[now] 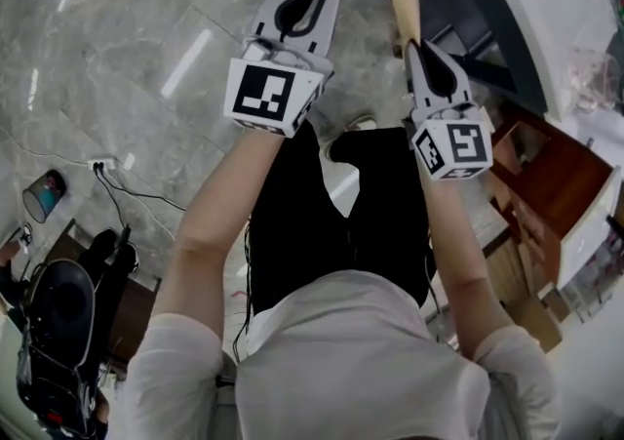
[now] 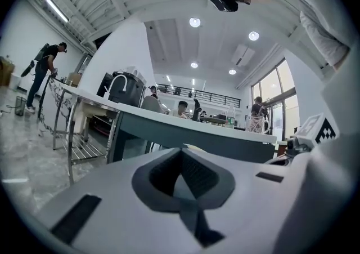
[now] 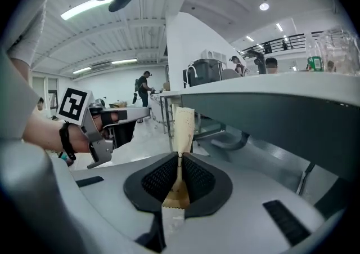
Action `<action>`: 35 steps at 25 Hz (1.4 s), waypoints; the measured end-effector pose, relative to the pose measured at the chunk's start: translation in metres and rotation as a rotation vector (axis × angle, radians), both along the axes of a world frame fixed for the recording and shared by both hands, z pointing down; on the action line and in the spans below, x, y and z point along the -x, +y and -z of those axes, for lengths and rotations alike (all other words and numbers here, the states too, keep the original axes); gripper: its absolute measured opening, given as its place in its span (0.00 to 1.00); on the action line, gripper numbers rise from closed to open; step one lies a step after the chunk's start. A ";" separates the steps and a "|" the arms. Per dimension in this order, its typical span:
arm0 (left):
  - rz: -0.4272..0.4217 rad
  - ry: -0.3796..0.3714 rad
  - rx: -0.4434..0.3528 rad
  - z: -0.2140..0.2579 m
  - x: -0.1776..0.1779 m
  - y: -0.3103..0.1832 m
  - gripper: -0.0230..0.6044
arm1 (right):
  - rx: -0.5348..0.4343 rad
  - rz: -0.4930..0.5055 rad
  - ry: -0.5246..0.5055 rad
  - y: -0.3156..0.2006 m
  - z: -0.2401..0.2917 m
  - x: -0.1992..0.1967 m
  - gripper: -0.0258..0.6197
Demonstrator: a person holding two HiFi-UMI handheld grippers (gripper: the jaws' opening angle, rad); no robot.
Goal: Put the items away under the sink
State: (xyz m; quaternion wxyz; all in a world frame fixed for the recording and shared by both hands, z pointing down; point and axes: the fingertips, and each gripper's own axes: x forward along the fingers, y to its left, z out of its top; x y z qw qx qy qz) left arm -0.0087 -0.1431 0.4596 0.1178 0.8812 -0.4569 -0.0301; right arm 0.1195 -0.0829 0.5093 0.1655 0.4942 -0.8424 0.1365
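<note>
Right gripper view shows the right gripper [image 3: 179,160] with its jaws pinched tight on a flat beige packet [image 3: 183,126]. The packet stands upright out of the jaws, and its crimped lower edge pokes out behind the pads. It rises in front of the dark edge of the counter [image 3: 281,106], just below the level of the white top, with open space under the counter beyond it. The left gripper [image 3: 138,115] hangs on the side of the packet away from the counter, at about the same level. In the left gripper view its jaws are closed against each other with nothing between them, pointing toward the counter's dark front. From the head view both grippers are held out ahead of the person over a grey marble floor [image 1: 127,48], the right one nearer the counter. A brown wooden unit [image 1: 546,184] sits close beside the counter's curved rim.
</note>
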 end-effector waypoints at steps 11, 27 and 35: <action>0.005 0.026 0.009 -0.082 -0.025 -0.023 0.04 | 0.029 -0.088 0.027 -0.037 -0.086 -0.050 0.12; -0.101 -0.023 -0.007 -0.177 -0.079 -0.046 0.04 | 0.043 -0.188 0.022 -0.097 -0.172 -0.104 0.12; -0.113 -0.033 -0.016 -0.192 -0.102 -0.065 0.04 | 0.022 -0.239 0.029 -0.136 -0.175 -0.121 0.12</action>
